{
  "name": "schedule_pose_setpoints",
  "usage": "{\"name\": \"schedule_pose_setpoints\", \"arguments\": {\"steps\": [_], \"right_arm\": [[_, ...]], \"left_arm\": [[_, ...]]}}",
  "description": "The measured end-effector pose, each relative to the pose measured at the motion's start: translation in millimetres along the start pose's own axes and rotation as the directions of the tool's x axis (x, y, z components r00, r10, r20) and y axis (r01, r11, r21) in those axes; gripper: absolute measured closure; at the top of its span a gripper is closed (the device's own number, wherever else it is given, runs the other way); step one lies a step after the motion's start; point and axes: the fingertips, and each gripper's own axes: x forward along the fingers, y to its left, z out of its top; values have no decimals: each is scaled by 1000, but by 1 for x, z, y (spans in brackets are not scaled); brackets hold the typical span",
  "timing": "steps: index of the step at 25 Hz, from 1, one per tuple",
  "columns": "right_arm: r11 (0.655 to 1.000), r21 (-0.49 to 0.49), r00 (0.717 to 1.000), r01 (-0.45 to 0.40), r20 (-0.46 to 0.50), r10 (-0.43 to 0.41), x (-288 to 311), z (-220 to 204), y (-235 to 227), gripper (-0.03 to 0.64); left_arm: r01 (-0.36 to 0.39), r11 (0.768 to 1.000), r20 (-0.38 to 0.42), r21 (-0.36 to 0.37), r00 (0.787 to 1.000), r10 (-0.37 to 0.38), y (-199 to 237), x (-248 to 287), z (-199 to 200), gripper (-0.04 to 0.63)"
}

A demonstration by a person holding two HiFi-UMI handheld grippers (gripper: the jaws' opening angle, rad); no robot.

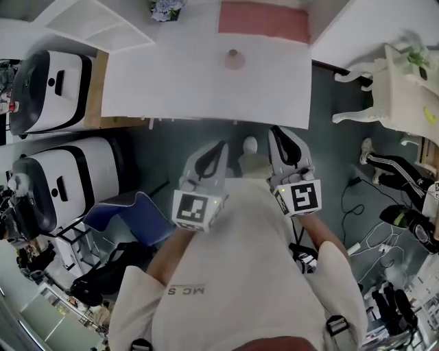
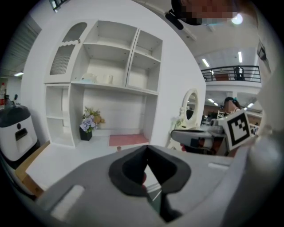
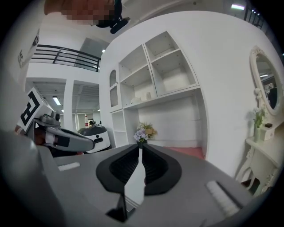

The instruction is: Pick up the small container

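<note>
1 container (image 1: 234, 59) sat on the table (image 1: 178, 82) at 12 o'clock, well apart from both grippers. Left gripper (image 1: 219, 147) and right gripper (image 1: 275, 131) were closed, empty. Likely light, rigid; grip its sides.

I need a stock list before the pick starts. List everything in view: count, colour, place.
desk: one, white, ahead of the person
small container: one, tan, on the desk, in front of the mat
mat: one, pink, back of the desk
flowers: one bunch, bluish, left of the mat
shelf unit: one, white, behind the desk
machines: two, white and black, left of the desk
seat: one, blue, floor at left
dressing table: one, white, at right
cables: several, black and white, floor at right
left gripper: grey, shut, empty
right gripper: grey, shut, empty
</note>
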Motion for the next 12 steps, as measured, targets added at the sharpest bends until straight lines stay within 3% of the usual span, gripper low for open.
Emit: {"name": "schedule_pose_setpoints", "arguments": {"steps": [12], "right_arm": [[1000, -6, 999, -19, -30, 19, 73, -3, -31, 586]], "left_arm": [[-7, 999, -13, -35, 1000, 7, 43, 55, 14, 597]]}}
